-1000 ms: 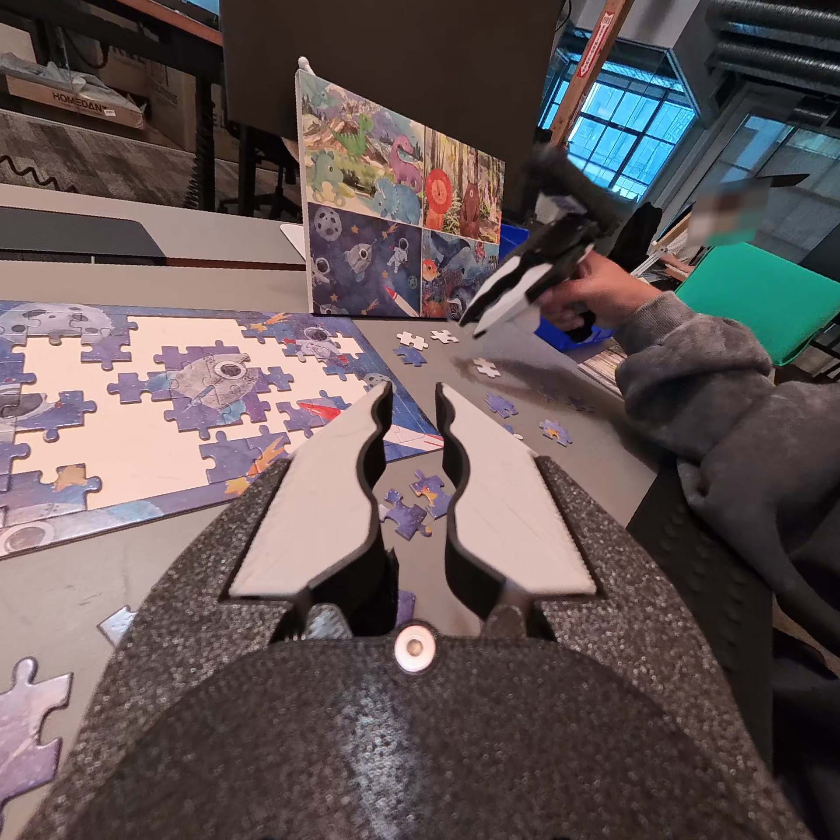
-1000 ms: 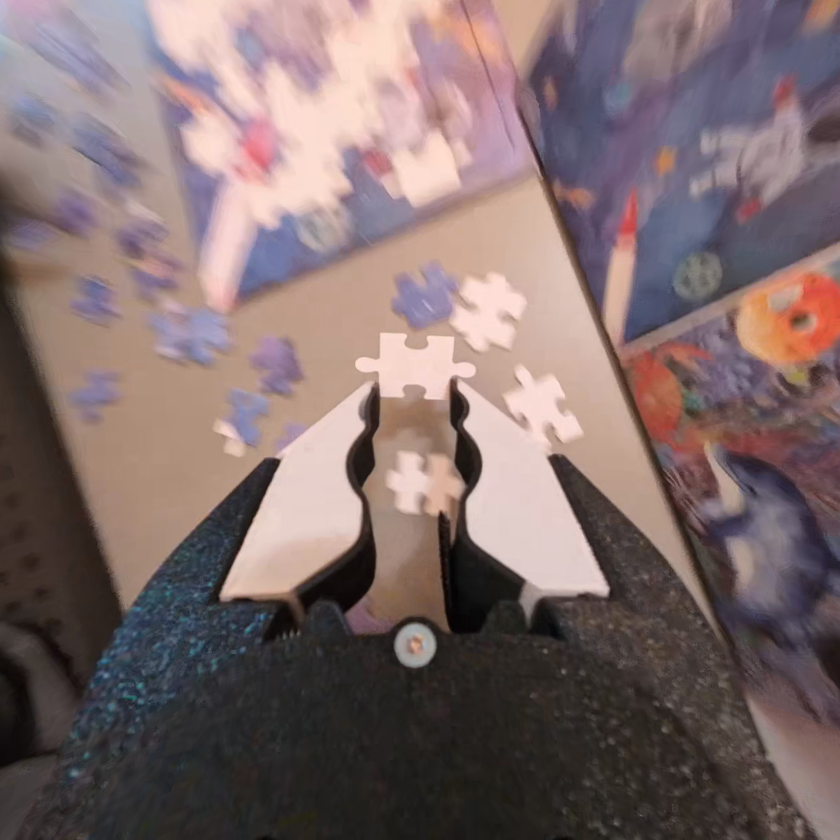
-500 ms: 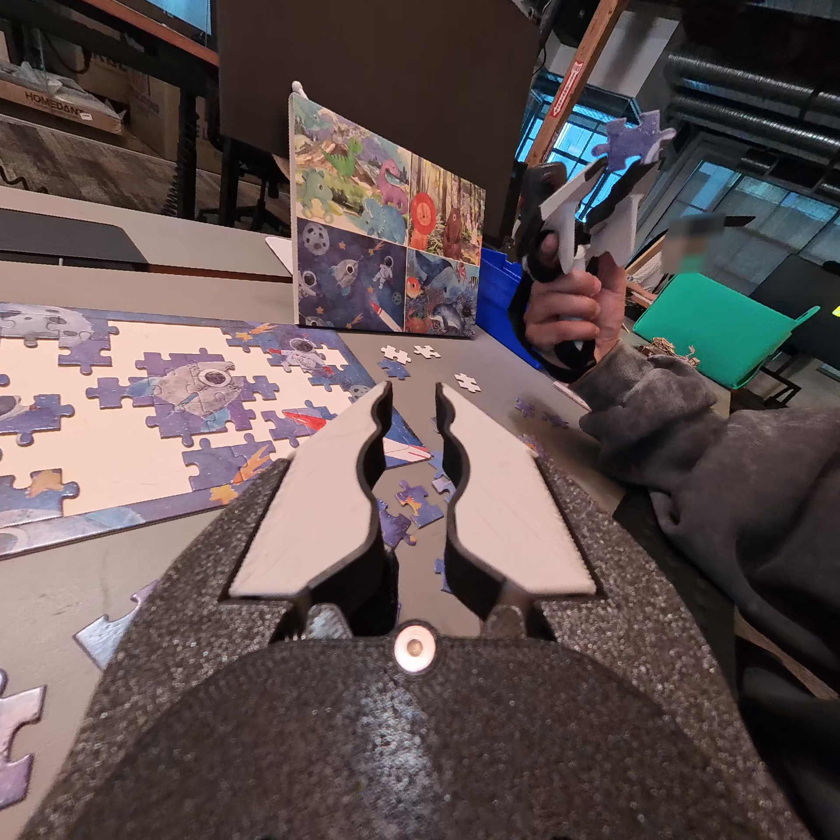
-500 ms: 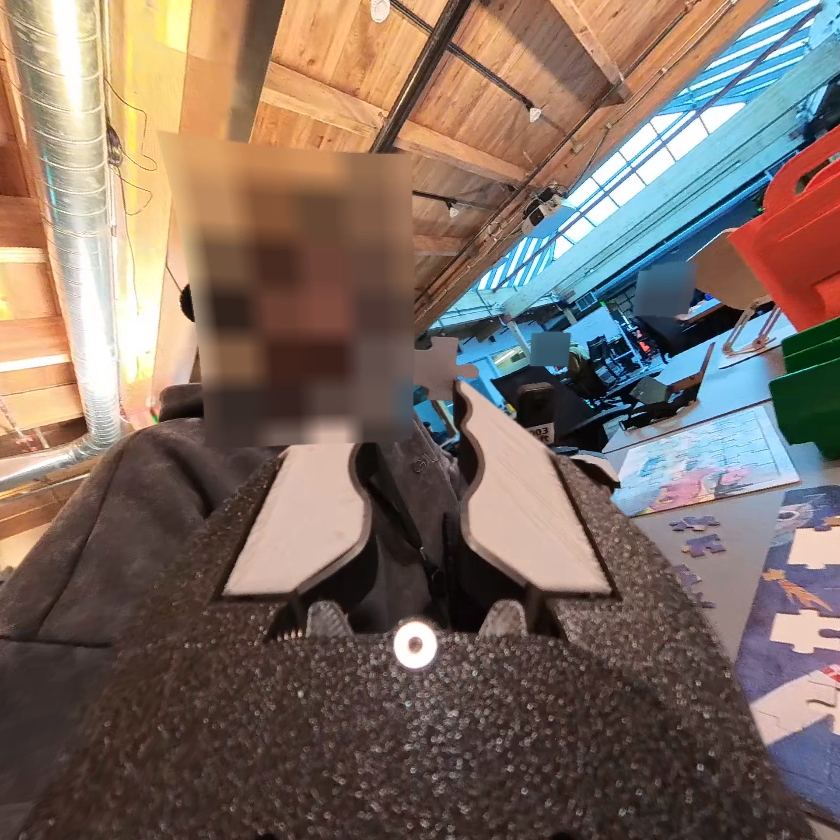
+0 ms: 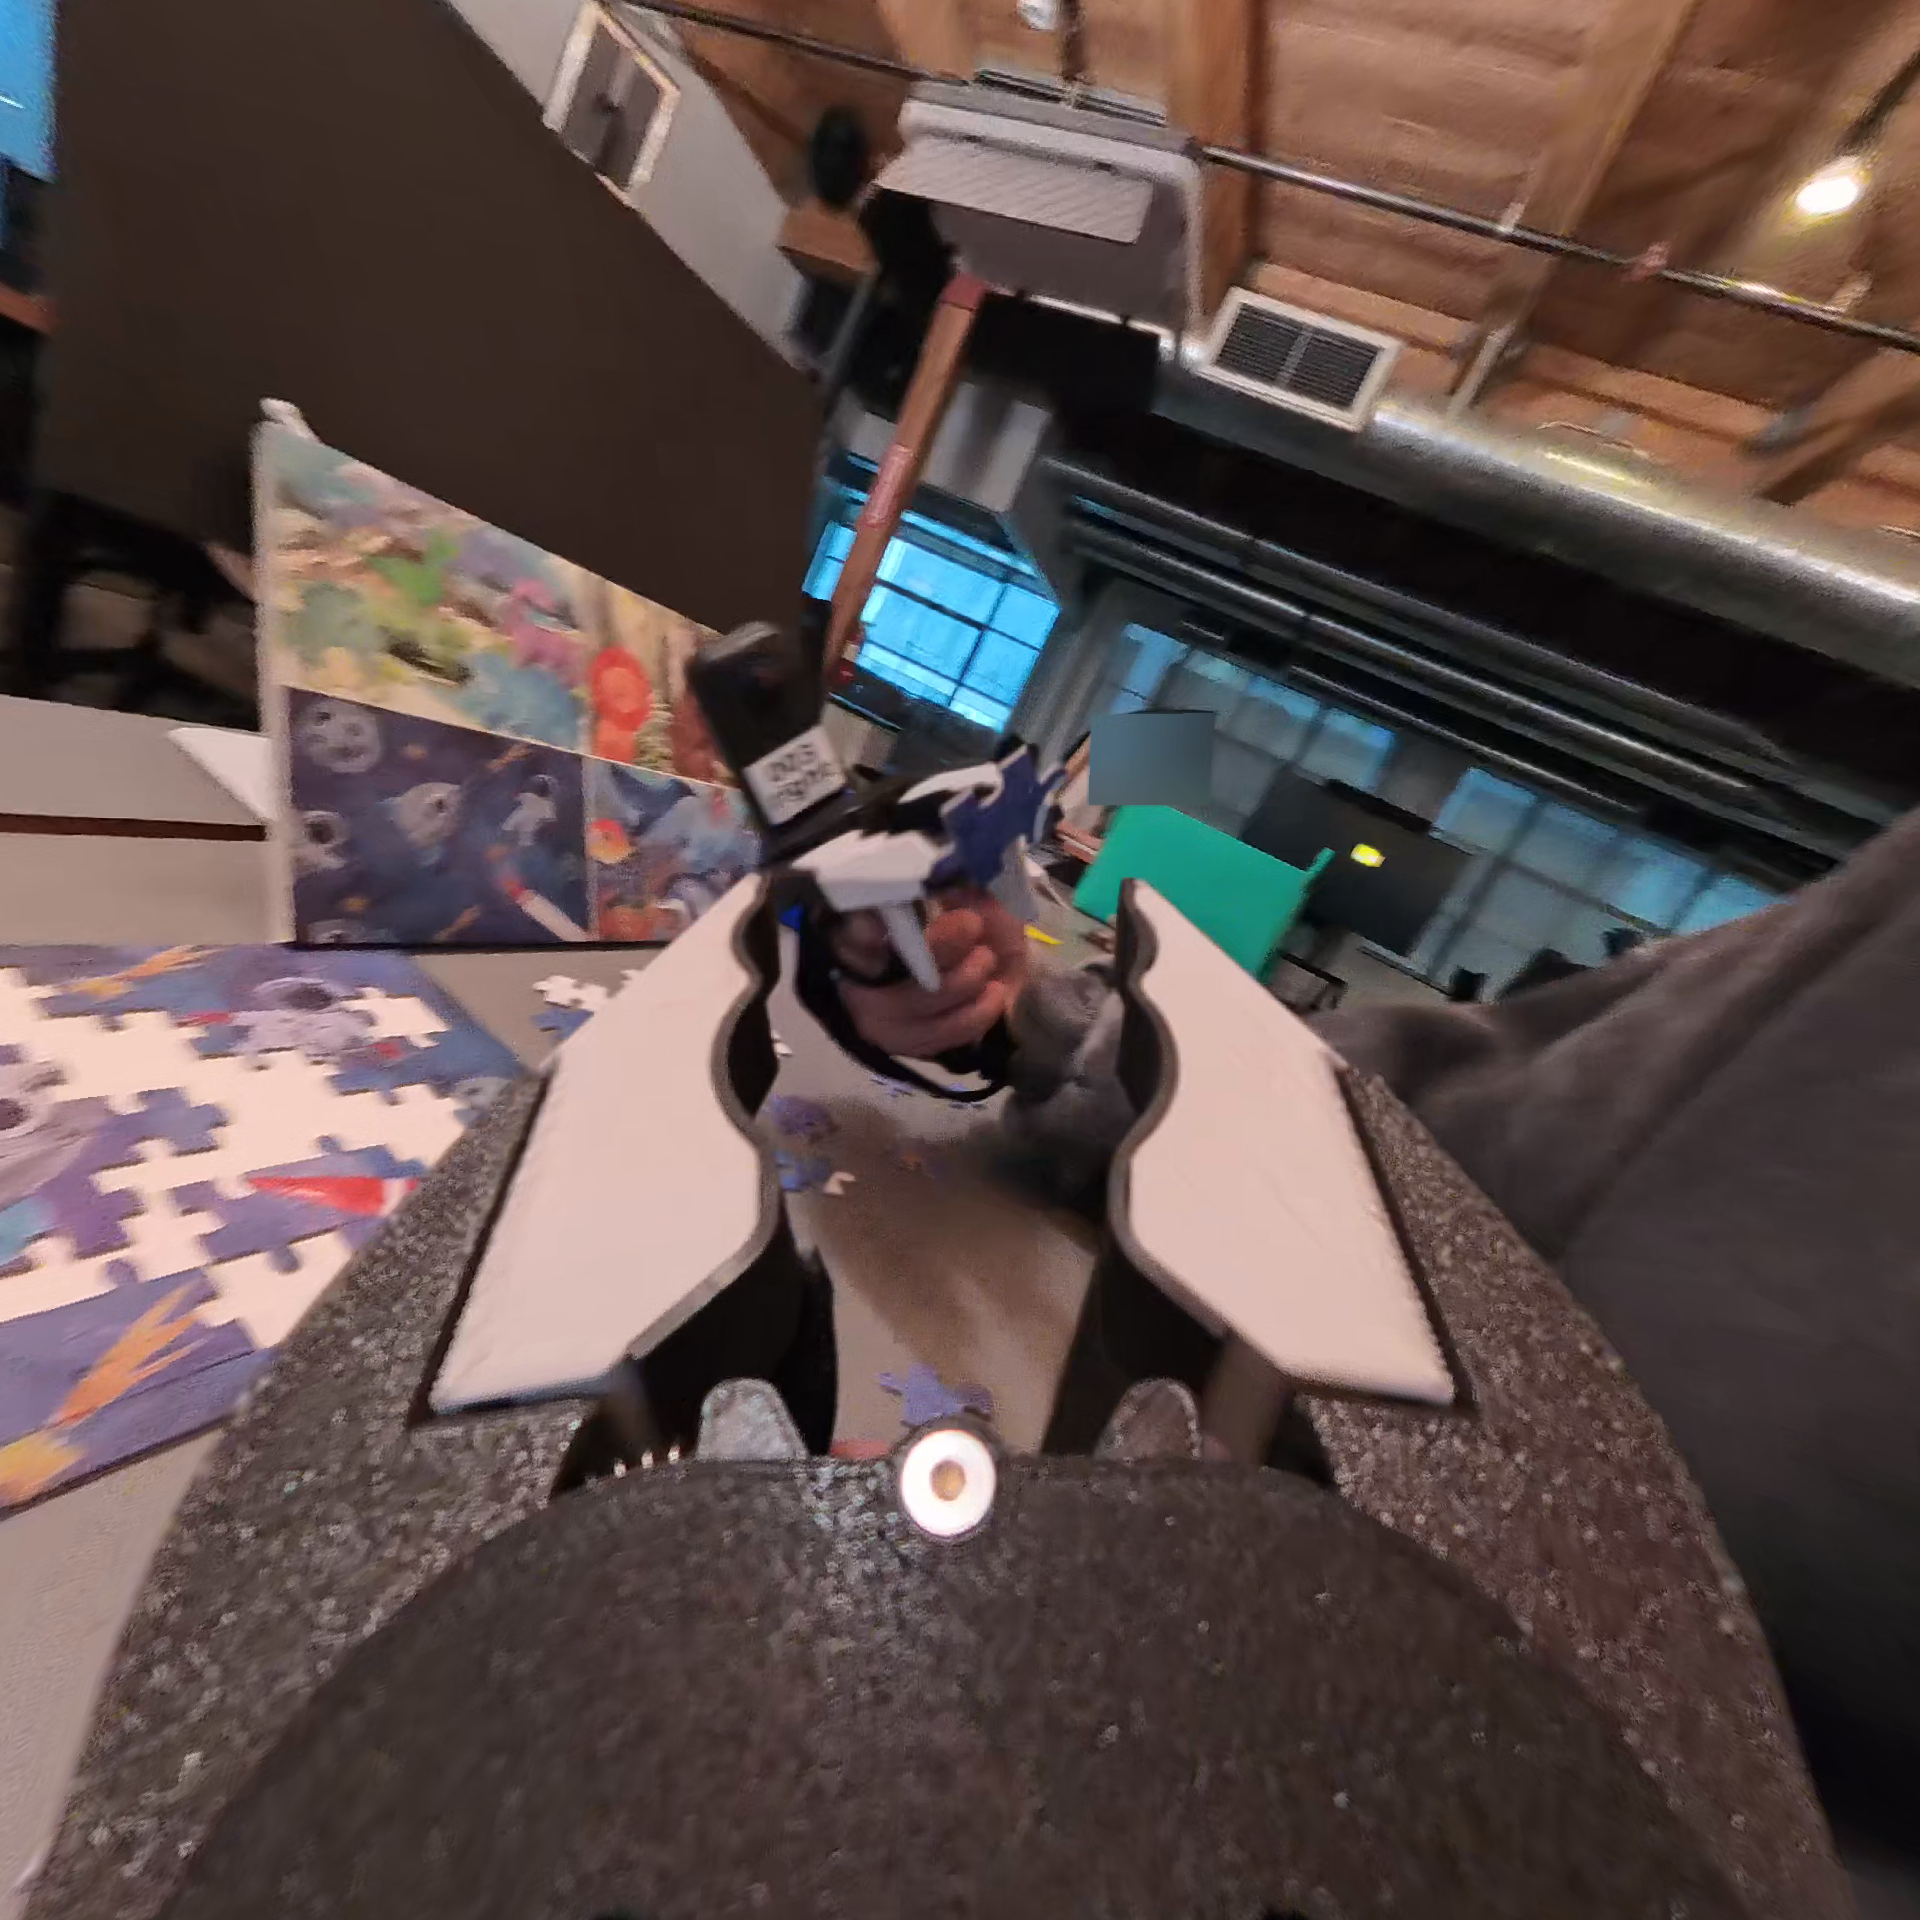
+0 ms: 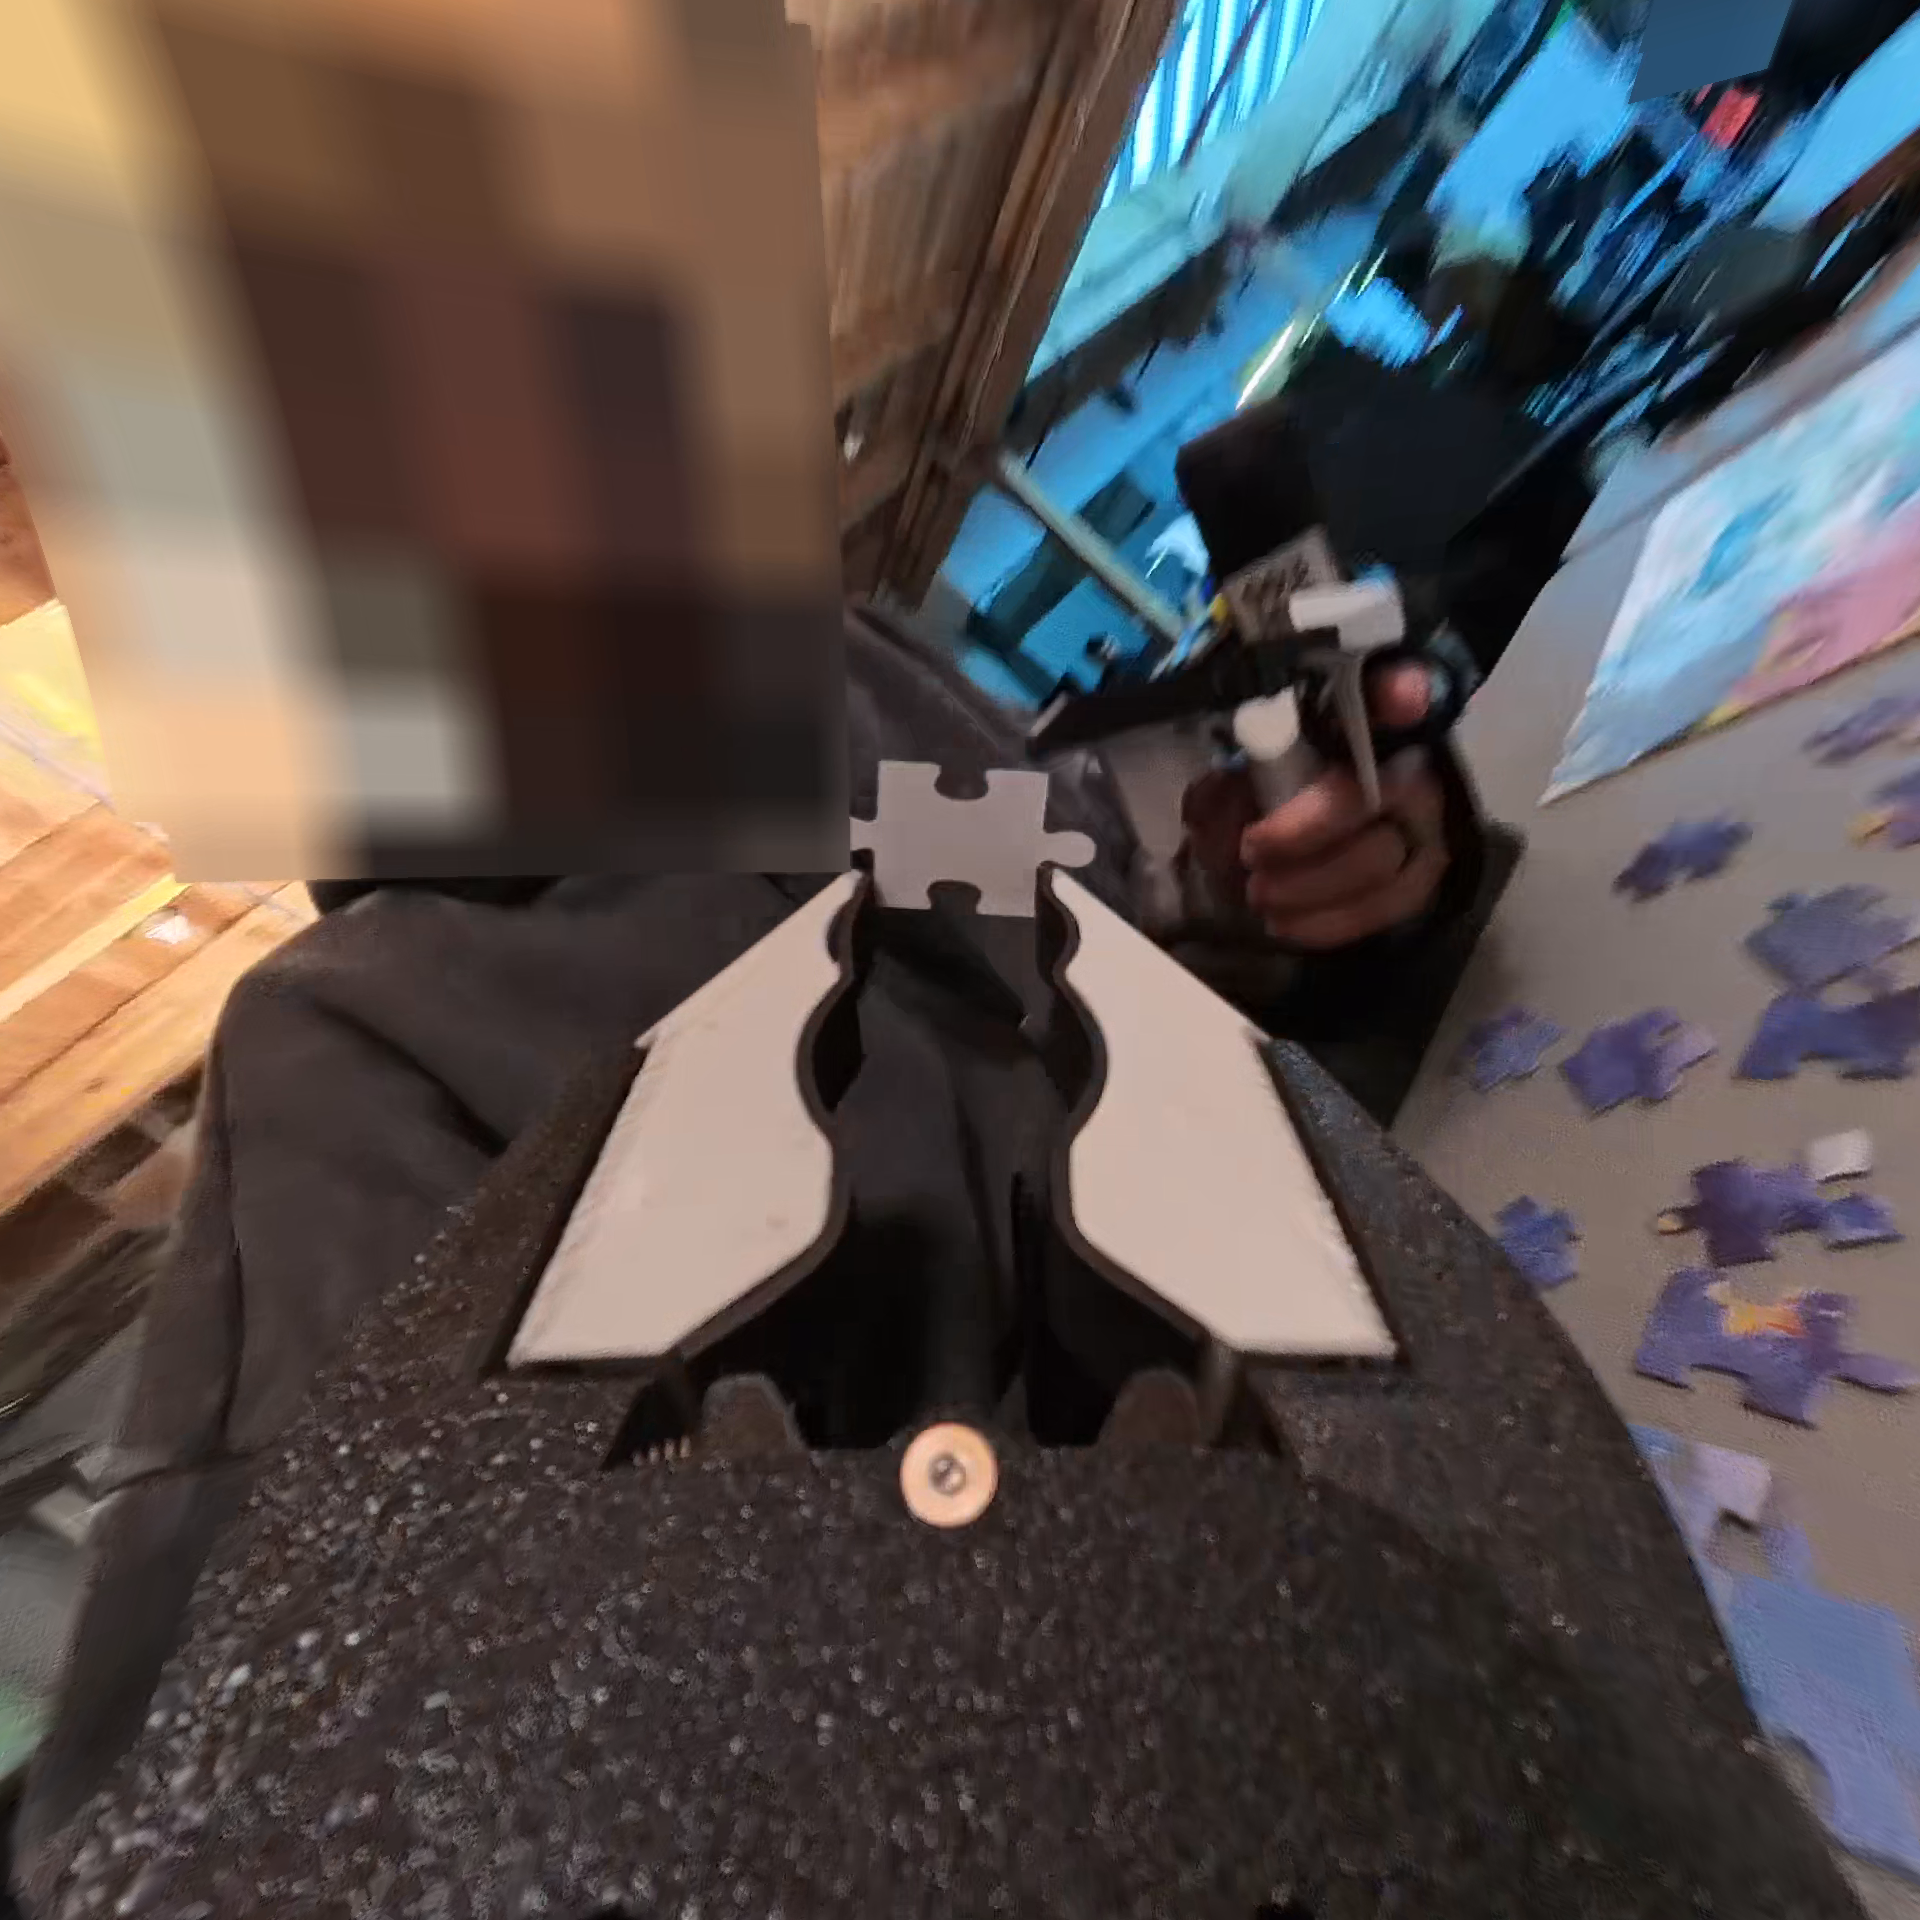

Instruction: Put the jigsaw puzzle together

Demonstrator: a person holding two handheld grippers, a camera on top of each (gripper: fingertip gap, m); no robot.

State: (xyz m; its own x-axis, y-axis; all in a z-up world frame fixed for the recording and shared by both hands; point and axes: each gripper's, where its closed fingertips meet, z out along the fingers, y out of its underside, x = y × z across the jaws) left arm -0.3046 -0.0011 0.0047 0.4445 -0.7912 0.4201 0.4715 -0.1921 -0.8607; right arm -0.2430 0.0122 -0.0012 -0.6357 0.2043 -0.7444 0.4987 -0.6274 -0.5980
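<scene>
Left gripper raised, jaws spread wide. Right gripper raised, jaws pinching something at tips.

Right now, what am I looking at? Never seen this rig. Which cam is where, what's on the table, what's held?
No robot: a person holds a trigger-operated two-finger gripper in each hand, each with a forward-looking camera. The left wrist view looks along the left gripper, its jaws wide apart and empty, toward the other hand. The right wrist view looks along the right gripper, shut on a puzzle piece shown by its plain grey back and raised off the table. On the grey table lie the part-built space puzzle, loose blue pieces, and the standing picture box.
</scene>
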